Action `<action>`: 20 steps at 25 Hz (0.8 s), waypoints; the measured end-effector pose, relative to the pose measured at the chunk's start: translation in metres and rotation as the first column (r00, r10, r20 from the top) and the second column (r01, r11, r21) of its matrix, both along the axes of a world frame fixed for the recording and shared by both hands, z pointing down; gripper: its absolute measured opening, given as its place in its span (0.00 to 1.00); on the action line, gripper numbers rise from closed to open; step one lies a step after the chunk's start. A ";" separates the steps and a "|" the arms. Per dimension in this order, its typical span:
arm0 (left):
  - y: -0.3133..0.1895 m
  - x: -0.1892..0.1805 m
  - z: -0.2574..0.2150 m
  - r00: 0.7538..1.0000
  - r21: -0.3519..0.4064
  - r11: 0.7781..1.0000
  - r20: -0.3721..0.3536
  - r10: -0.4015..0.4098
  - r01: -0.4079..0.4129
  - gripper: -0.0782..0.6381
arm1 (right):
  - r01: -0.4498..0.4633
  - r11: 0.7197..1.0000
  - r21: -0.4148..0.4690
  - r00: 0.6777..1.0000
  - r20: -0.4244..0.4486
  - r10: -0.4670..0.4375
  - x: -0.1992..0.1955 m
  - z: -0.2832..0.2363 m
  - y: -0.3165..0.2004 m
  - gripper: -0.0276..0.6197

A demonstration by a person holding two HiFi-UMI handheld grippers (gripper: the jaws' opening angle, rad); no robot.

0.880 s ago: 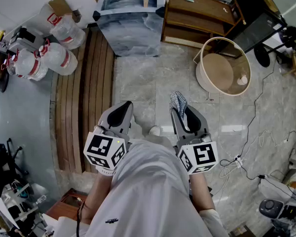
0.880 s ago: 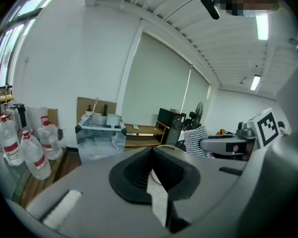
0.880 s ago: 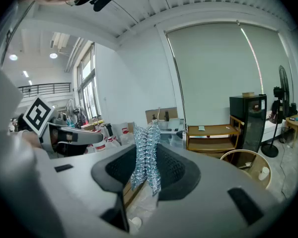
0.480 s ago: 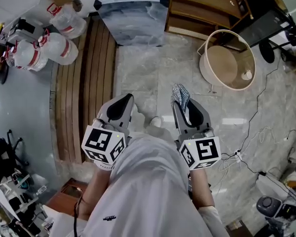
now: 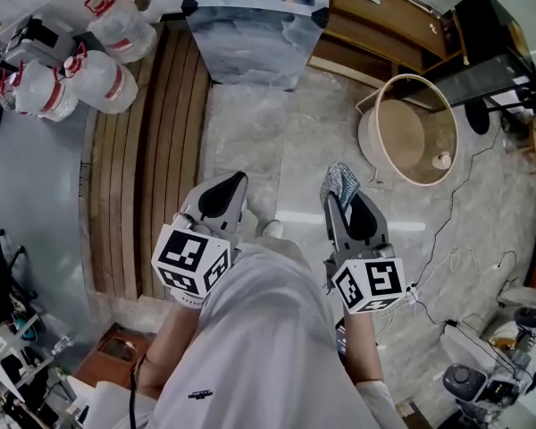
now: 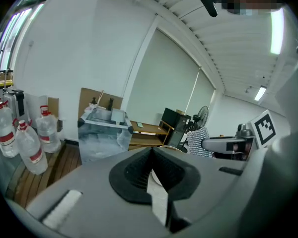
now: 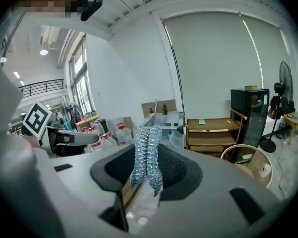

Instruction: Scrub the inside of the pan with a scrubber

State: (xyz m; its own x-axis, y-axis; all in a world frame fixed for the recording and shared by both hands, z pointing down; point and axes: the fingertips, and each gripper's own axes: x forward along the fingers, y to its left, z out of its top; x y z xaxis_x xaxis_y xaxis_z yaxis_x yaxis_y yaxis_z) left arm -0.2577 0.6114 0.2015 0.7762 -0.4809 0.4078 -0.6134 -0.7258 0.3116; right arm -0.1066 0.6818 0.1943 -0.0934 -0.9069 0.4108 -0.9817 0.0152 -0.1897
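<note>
The right gripper [image 5: 336, 197] pinches a shiny scrubber [image 5: 340, 180] between its fingers, right of the middle of the frame, above the stone floor [image 5: 250, 123]. The left gripper [image 5: 233, 182] has its fingers pressed together on nothing. A round tub [image 5: 372, 143] sits at the upper right.

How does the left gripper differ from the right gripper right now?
The right gripper is shut on a silvery mesh scrubber that sticks out past its tips; the left gripper has its jaws together on nothing. In the head view the left gripper is nearer the wooden boards, the right gripper nearer the round tub. Both point forward over the pale floor, and each carries a marker cube at the back.
</note>
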 end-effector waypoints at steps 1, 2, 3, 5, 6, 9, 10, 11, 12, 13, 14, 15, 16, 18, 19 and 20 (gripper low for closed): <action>-0.012 -0.002 -0.003 1.000 0.006 1.000 -0.008 0.004 -0.004 0.11 | -0.005 1.000 0.001 1.000 -0.004 0.005 0.000 -0.002 -0.010 0.24; -0.022 -0.005 -0.007 1.000 0.011 1.000 -0.015 0.011 -0.010 0.11 | -0.009 1.000 0.000 1.000 -0.008 0.009 -0.002 -0.004 -0.020 0.24; -0.033 -0.008 -0.009 1.000 0.014 1.000 -0.020 0.018 -0.018 0.11 | -0.014 1.000 0.000 1.000 -0.011 0.014 -0.003 -0.006 -0.030 0.24; -0.055 -0.015 -0.014 0.999 0.017 1.000 -0.027 0.026 -0.026 0.11 | -0.026 1.000 0.005 1.000 -0.016 0.026 -0.008 -0.012 -0.051 0.25; -0.066 -0.019 -0.016 0.999 0.019 0.999 -0.029 0.026 -0.026 0.11 | -0.032 0.999 0.012 0.999 -0.017 0.032 -0.009 -0.015 -0.062 0.25; -0.097 -0.028 -0.021 0.999 0.028 0.999 -0.032 0.029 -0.028 0.11 | -0.046 0.998 0.032 0.999 -0.024 0.047 -0.013 -0.024 -0.093 0.25; -0.106 -0.030 -0.021 0.999 0.031 0.999 -0.032 0.030 -0.029 0.11 | -0.049 0.998 0.037 0.998 -0.027 0.050 -0.013 -0.025 -0.103 0.25; -0.116 -0.031 -0.021 0.999 0.033 0.999 -0.032 0.032 -0.030 0.11 | -0.053 0.998 0.041 0.998 -0.027 0.054 -0.012 -0.025 -0.111 0.25; -0.125 -0.031 -0.020 0.999 0.034 0.999 -0.032 0.033 -0.032 0.11 | -0.059 0.997 0.044 0.998 -0.026 0.060 -0.011 -0.025 -0.119 0.25; -0.134 -0.030 -0.019 0.999 0.033 0.999 -0.032 0.035 -0.034 0.11 | -0.065 0.997 0.045 0.997 -0.025 0.067 -0.010 -0.024 -0.126 0.25; -0.142 -0.030 -0.017 0.999 0.031 0.999 -0.030 0.037 -0.036 0.11 | -0.072 0.996 0.045 0.997 -0.024 0.073 -0.009 -0.024 -0.133 0.25; -0.150 -0.028 -0.016 0.999 0.028 0.999 -0.029 0.039 -0.038 0.11 | -0.077 0.996 0.045 0.997 -0.023 0.078 -0.006 -0.023 -0.140 0.25; -0.157 -0.025 -0.015 0.999 0.026 0.999 -0.027 0.041 -0.040 0.11 | -0.081 0.996 0.043 0.996 -0.021 0.081 -0.003 -0.022 -0.147 0.25; -0.174 -0.016 -0.012 0.999 0.023 0.999 -0.023 0.042 -0.042 0.11 | -0.083 0.996 0.037 0.996 -0.017 0.084 0.007 -0.019 -0.163 0.25; -0.183 -0.010 -0.011 0.999 0.021 0.999 -0.023 0.041 -0.040 0.11 | -0.083 0.996 0.033 0.996 -0.016 0.084 0.014 -0.017 -0.172 0.25; -0.194 -0.003 -0.008 0.999 0.020 0.999 -0.023 0.037 -0.037 0.11 | -0.083 0.996 0.030 0.996 -0.015 0.083 0.022 -0.013 -0.183 0.25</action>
